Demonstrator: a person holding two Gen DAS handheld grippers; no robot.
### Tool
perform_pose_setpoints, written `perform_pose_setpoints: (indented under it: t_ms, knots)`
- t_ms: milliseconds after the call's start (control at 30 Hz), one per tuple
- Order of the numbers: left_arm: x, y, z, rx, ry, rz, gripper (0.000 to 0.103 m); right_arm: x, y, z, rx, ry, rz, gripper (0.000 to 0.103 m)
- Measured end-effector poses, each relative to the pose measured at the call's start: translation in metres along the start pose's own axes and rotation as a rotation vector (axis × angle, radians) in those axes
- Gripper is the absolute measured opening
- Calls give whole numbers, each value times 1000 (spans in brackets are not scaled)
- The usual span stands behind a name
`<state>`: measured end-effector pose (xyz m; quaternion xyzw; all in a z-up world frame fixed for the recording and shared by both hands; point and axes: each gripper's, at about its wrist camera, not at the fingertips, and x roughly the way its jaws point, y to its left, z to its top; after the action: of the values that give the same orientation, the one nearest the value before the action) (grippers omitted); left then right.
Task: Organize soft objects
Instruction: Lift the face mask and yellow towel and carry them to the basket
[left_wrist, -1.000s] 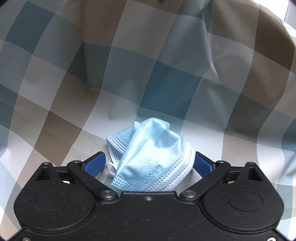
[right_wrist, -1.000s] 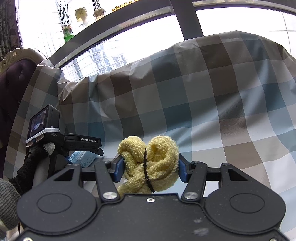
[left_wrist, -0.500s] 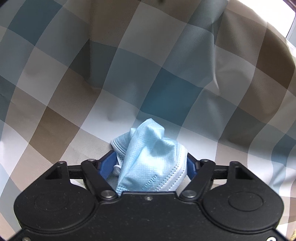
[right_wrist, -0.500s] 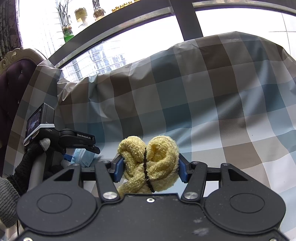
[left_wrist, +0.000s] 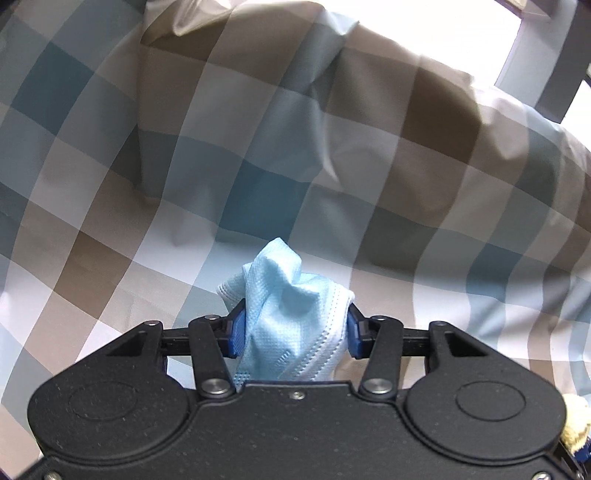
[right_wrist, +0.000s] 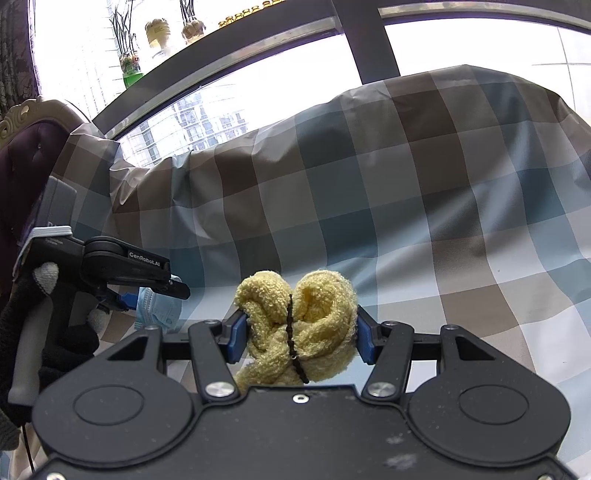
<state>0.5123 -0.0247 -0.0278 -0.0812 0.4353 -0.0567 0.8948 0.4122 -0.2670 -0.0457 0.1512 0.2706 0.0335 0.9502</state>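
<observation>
A crumpled light-blue face mask (left_wrist: 280, 295) sits between the blue pads of my left gripper (left_wrist: 293, 328). The jaws are closing on it and the pads press its sides, holding it above the checked cover (left_wrist: 258, 184). In the right wrist view the same mask (right_wrist: 157, 312) hangs from the left gripper (right_wrist: 147, 299), which a gloved hand (right_wrist: 55, 332) carries at the left. My right gripper (right_wrist: 297, 332) is shut on a yellow fluffy cloth bundle (right_wrist: 321, 321) tied with a dark band. A corner of that bundle (left_wrist: 574, 424) shows at the lower right of the left wrist view.
A blue, brown and white checked cover (right_wrist: 406, 221) drapes over a sofa seat and backrest. A purple tufted chair (right_wrist: 22, 155) stands at the left. Behind the sofa is a large window with a dark frame (right_wrist: 362, 40) and small bottles (right_wrist: 129, 66) on the sill.
The left gripper's jaws have shut onto the mask and squeezed it narrower. That gripper has risen with the mask off the cover. The right gripper and its yellow bundle have stayed still.
</observation>
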Motion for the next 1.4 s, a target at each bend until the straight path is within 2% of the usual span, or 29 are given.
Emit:
perform_pose_setpoints:
  t_ms: [167,267,467,667,1033,1200,1400]
  knots:
    - [-43,-34,-16,103,-84,-9,49,0,-2,0,8,-4,-7,56]
    - [-78,-40,-36,160,-135,-35,49,0,-2,0,14,-9,-12,56]
    - [-131,-54,-73,234,-174,-83,49,-2,-2,-1,16,-27,-30,56]
    - [-164,-58,-115,259,-147,-102,49,-4,0,-1,2,-43,-65,56]
    - [-212,-32,-188,185,-83,-136,49,-8,4,-3,-16,-77,-119,56]
    - [-227,-21,-224,169,-75,-114,49,-3,10,0,-39,-46,-150,56]
    - [-240,-10,-260,145,-25,-121,49,-7,23,6,-90,-22,-194,56]
